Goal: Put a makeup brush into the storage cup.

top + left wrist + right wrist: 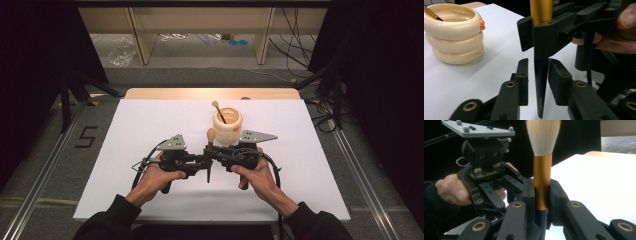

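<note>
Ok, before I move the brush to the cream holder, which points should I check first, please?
1. Right gripper clamps the brush on its gold part: ok.
2. Left gripper free of the black handle, a small gap at each of its jaws: ok.
3. Brush upright, bristles up: ok.
4. Holder stands upright on the table: ok.
5. Enough room in the holder beside the other brush: cannot tell.

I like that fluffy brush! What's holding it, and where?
The right hand-held gripper clamps the makeup brush on its gold collar; the left hand-held gripper straddles its black handle without pressing.
</note>
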{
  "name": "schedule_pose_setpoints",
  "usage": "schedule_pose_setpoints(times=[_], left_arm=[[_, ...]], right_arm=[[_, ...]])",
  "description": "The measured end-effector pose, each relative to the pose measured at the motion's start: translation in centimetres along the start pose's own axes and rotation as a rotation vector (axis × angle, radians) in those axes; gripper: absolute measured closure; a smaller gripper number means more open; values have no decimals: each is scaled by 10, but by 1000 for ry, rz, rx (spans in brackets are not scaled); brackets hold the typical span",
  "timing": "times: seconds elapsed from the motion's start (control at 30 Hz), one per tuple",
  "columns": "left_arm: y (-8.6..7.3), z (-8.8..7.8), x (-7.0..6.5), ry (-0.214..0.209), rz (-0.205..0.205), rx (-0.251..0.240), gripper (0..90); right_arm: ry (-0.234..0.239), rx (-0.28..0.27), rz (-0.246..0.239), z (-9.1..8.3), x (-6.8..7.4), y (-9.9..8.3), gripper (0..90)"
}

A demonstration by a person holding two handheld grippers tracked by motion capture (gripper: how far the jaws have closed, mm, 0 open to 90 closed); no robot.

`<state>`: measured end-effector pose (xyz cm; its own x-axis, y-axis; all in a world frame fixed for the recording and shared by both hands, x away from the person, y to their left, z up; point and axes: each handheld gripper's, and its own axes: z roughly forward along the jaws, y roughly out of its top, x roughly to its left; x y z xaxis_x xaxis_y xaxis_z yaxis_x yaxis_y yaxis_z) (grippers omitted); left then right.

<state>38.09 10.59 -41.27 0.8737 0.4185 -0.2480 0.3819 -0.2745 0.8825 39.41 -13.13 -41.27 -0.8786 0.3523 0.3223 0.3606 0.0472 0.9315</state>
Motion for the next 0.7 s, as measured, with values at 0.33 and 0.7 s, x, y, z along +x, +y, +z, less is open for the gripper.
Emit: schedule_pose_setpoints(times=[0.33,0.7], left_arm=[[-4,-12,-3,45,32,42,447],[-27,-28,-1,171,31,80,287]], right_arm=[[-45,11,-9,-7,-5,4,779],[-130,17,-44,-19,-22,13,778]])
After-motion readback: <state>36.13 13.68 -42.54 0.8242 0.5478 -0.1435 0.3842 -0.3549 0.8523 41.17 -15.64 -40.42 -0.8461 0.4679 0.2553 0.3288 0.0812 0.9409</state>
